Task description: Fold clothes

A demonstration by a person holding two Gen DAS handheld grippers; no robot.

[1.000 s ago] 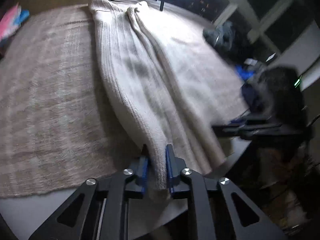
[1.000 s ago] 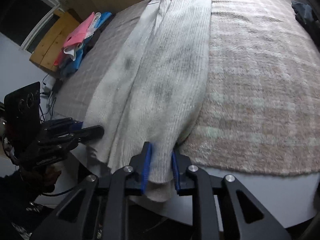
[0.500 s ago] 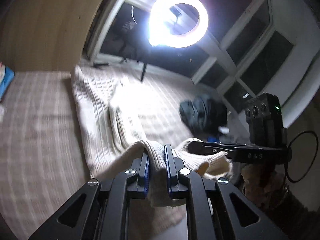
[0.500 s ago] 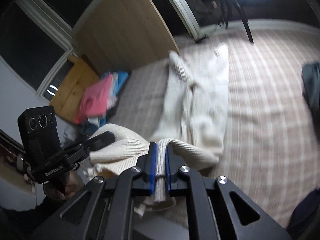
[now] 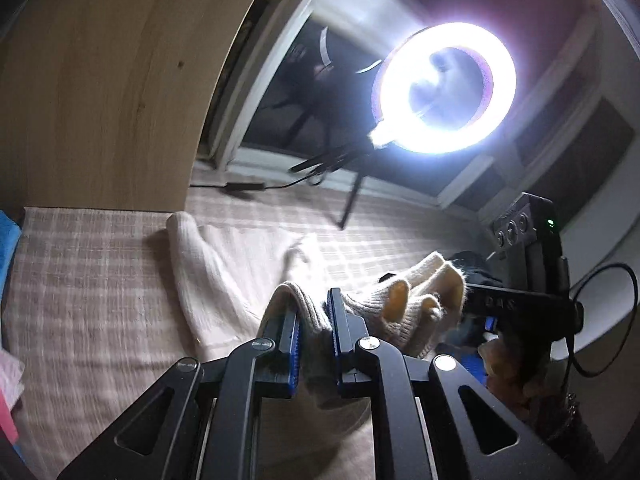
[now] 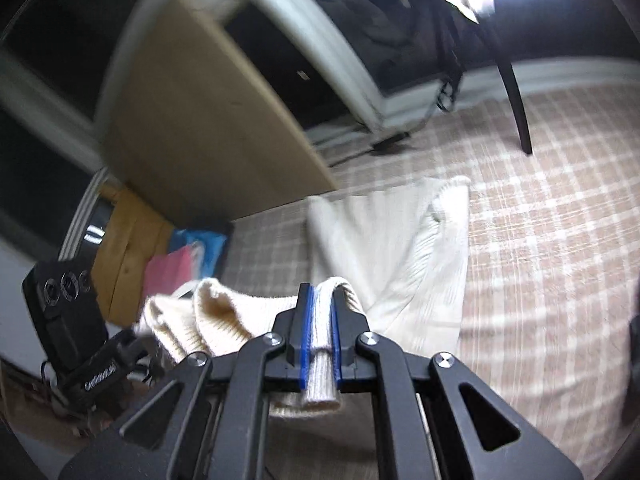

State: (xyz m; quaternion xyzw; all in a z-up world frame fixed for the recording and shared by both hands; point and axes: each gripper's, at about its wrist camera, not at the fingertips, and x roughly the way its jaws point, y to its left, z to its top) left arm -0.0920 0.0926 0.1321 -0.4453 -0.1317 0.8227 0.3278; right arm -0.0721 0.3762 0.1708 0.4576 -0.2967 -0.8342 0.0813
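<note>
Cream knit sweater (image 5: pixel 224 280) lies on the checked blanket (image 5: pixel 88 280), long axis running away from me toward the window wall, near hem lifted and doubled back. Lettering on the other tool's black arm is too blurred to read in either view. My left gripper (image 5: pixel 314 316) is clamped on the hem's one corner, blue pads tight on ribbed knit. My right gripper (image 6: pixel 320 312) is clamped on the other corner, a fold of knit squeezed between its pads. Ring light (image 5: pixel 444 88) glares beyond; pink and blue clothes (image 6: pixel 184 260) are piled by the wooden board (image 6: pixel 208 128).
</note>
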